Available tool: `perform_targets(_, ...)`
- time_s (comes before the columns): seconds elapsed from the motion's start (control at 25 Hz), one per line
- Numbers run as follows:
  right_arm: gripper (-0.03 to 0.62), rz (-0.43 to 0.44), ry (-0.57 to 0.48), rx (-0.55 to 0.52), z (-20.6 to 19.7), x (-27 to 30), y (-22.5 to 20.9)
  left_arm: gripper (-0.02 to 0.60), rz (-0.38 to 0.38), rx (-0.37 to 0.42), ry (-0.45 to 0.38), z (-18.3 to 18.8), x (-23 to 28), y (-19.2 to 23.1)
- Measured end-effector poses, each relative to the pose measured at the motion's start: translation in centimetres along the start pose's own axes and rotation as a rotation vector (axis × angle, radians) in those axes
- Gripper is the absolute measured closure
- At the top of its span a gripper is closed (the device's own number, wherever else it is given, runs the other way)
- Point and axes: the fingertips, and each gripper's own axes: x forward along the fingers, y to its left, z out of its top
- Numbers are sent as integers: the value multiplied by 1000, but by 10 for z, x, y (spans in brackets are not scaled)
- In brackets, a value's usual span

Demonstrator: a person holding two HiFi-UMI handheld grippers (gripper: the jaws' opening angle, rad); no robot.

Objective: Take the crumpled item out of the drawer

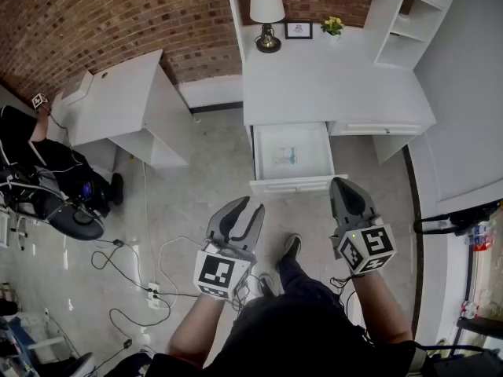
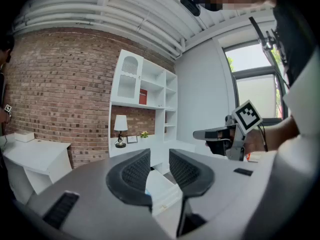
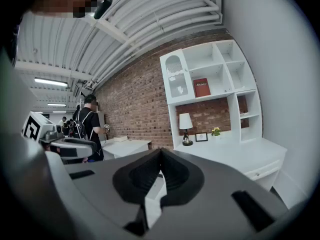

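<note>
The white desk drawer (image 1: pixel 290 157) stands pulled open, and a small crumpled white and blue item (image 1: pixel 285 155) lies inside it. My left gripper (image 1: pixel 250 205) hovers over the floor in front of the drawer's left corner, open with nothing between its fingers. My right gripper (image 1: pixel 343 182) is shut and empty, just in front of the drawer's right corner. In the left gripper view the open jaws (image 2: pixel 160 156) frame the drawer (image 2: pixel 162 186), and the right gripper (image 2: pixel 220 134) shows at right. In the right gripper view the shut jaws (image 3: pixel 160 155) point toward the desk, with the drawer (image 3: pixel 155 194) showing below them.
The white desk (image 1: pixel 330 77) carries a lamp (image 1: pixel 267 14), a picture frame (image 1: pixel 299 30) and a small plant (image 1: pixel 332 26), with shelves (image 1: pixel 409 14) behind. A second white desk (image 1: pixel 126 100) stands at left. Cables and a power strip (image 1: pixel 153 293) lie on the floor. A person (image 3: pixel 89 124) stands far left.
</note>
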Motion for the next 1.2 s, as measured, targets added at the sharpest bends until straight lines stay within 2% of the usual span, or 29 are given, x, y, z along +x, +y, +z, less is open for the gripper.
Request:
perform_targets(0.24,594,0,7,-3,-17,-50,42,468,20,6,32,-24,-62,-15)
perform_targets(0.48,594,38,-5,0,-16,-69,49,471,87,11,36,-17,-86,-19)
perform_targets(0.68,591,73,-28,-40,-11,-75,28,471,108,28,39,-11,-60,-41)
perform_targets(0.8,503,93,-44,-63,-6,-77,12,471,133,33,26,-1,-44,-52)
perform_targets(0.84,494,102,-57,-67,-2,-76,8,471,144,35,18,5,-40,-53)
perform_targets(1.0,490,120,-99,-66,11,-76,-15,471,172,50,-12,23,-23,-63)
perform_targets(1.2,490,148,-103,-63,14,-76,-34,471,193,63,-8,29,-6,-79)
